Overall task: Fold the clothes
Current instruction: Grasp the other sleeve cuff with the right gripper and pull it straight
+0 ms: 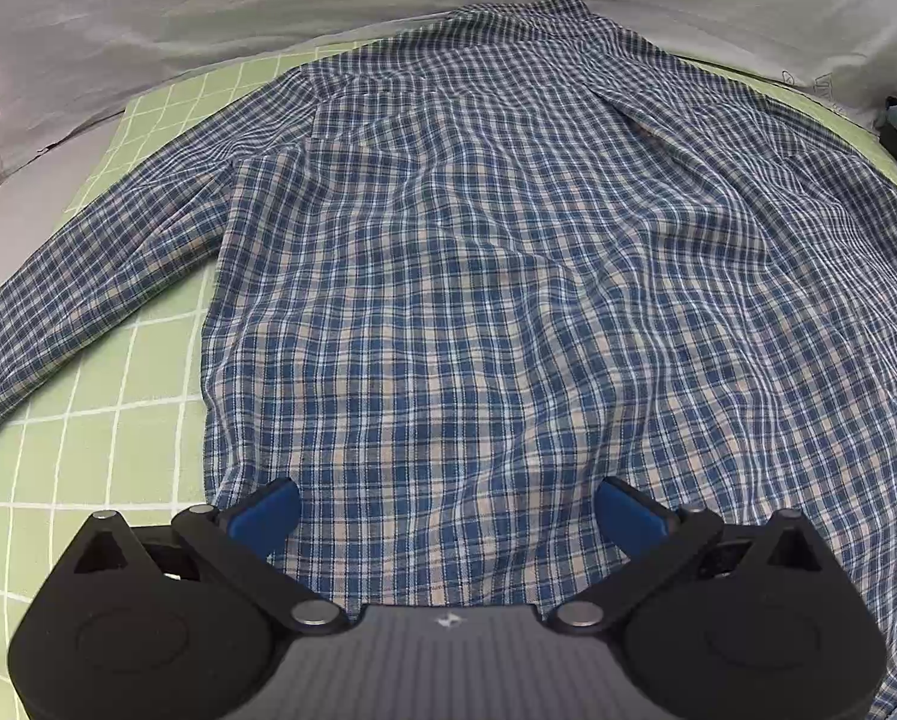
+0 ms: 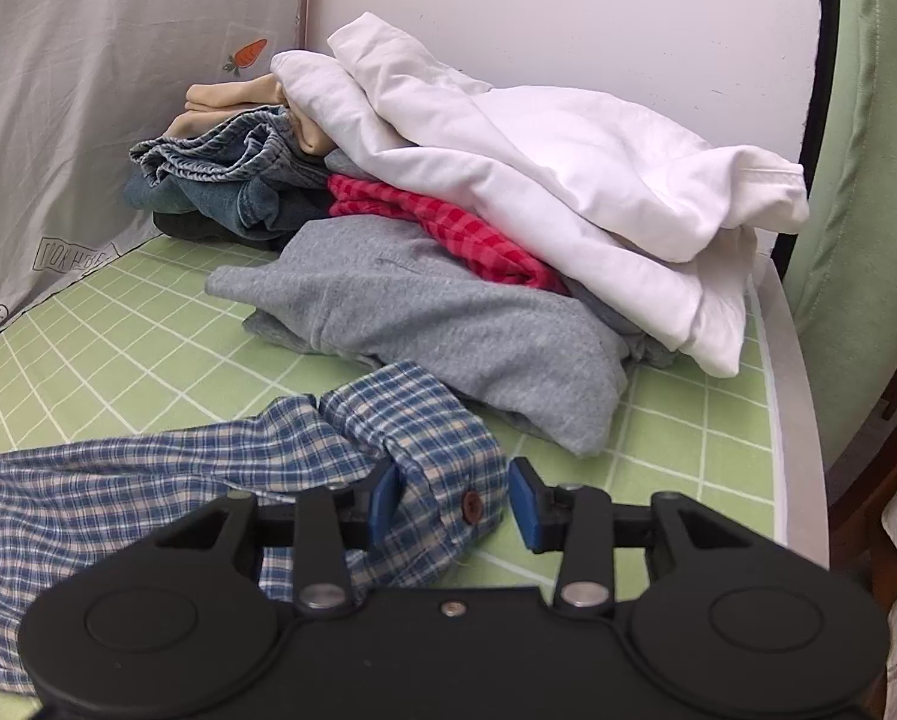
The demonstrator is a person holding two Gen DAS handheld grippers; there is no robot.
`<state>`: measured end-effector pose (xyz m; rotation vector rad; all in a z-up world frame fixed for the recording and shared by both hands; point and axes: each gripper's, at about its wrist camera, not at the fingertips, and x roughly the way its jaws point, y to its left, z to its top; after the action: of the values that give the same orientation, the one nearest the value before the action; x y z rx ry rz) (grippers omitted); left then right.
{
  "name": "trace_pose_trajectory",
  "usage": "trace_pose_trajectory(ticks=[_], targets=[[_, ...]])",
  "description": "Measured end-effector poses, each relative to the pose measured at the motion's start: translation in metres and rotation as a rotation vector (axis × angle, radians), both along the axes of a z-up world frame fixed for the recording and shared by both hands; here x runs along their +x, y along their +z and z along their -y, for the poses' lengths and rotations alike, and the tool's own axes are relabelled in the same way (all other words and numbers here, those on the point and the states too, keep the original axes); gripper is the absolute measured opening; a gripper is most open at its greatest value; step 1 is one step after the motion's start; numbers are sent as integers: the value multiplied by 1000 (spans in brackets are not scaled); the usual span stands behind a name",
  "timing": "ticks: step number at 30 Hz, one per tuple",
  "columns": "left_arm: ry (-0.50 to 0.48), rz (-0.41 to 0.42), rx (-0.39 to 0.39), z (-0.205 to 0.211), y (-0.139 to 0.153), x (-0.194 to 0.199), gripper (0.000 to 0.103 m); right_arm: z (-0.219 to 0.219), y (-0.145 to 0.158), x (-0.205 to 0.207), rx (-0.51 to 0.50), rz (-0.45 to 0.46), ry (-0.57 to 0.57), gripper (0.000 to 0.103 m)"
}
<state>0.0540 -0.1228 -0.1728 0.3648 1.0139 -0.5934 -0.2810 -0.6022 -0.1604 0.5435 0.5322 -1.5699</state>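
A blue, white and beige checked cotton shirt [image 1: 478, 276] fills the middle of the left wrist view; its cuff [image 2: 436, 450], lower centre of the right wrist view, carries a brown button [image 2: 471, 505]. The bench mat [image 1: 88, 438] is light green with a white grid. A pale grey backdrop sheet [image 1: 148, 18] bears black line drawings and an orange carrot print [image 2: 247, 54]. The pile, upper centre, shows a white garment [image 2: 568, 162], a red checked cloth [image 2: 448, 222], a heather grey sweatshirt [image 2: 436, 324], blue denim [image 2: 232, 180] and a peach-coloured piece [image 2: 232, 97]. Both gripper bodies are black with blue pads [image 2: 523, 501].
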Motion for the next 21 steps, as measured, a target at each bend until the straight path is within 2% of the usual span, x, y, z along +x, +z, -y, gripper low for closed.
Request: trace_pose_trajectory(ticks=[4, 6, 7, 11, 18, 21], targets=[[23, 12, -11, 0, -1, -3, 103, -16, 12, 7, -91, -76, 71, 44], [40, 17, -14, 1, 0, -4, 103, -23, 16, 12, -131, -117, 124, 41], [48, 17, -14, 1, 0, -4, 103, -21, 15, 15, -127, -118, 152, 38], [82, 15, -12, 2, -1, -5, 103, -11, 9, 23, -94, -98, 249, 13], [142, 5, -5, 4, -1, -6, 103, 30, -20, 2, 42, -18, 168, 8], [166, 4, -5, 4, -1, -7, 103, 37, -22, -3, 53, 2, 192, 11]])
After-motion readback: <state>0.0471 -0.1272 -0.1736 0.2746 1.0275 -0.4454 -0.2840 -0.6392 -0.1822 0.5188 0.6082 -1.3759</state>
